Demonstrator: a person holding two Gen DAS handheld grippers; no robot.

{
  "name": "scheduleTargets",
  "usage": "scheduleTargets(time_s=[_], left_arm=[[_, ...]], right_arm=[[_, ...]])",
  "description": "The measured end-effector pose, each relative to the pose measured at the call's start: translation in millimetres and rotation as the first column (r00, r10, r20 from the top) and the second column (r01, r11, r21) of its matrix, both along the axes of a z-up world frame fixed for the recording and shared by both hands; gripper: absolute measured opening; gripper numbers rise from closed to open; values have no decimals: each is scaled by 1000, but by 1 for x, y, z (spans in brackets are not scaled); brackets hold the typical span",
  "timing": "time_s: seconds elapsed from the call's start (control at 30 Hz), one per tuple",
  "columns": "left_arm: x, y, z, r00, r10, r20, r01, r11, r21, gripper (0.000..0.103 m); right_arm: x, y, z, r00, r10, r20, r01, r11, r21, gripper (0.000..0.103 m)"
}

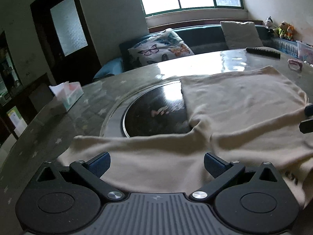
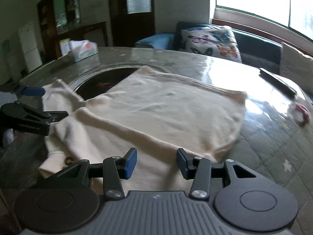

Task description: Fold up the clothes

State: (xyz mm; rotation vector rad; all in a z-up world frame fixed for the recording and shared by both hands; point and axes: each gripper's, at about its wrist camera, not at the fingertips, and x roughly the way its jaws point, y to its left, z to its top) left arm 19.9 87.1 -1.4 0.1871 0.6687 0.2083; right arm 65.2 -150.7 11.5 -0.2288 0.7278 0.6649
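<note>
One cream garment (image 2: 156,105) lies on one round table (image 2: 273,137) — a single piece, partly folded. Two grippers are in view: the left gripper (image 1: 155,165) and the right gripper (image 2: 156,161), each with two blue-padded fingers. One tissue box (image 1: 66,96) sits at the table's far edge, one dark remote control (image 1: 263,52) and one small pink item (image 1: 295,63) too blurred to name. On the sofa behind — two cushions: one butterfly cushion (image 1: 160,48), one plain cushion (image 1: 241,34). Three soft toys (image 1: 281,29) stand by the window.

Black claw (image 2: 155,161) — blue pads (image 2: 130,163), silver screws
</note>
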Motion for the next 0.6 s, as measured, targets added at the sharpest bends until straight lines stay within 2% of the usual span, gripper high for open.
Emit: scheduleTargets(time_s=[0.3,0.6], left_arm=[[-14,32,8,993,110,36,-108,992,-65,103],[-21,77,12,968,247,45,-238,960,-146,103]], right_arm=[[-14,58,0,988,152,13,-151,988,-41,48],[-32,98,-3,964,258,57,-253,964,-86,48]])
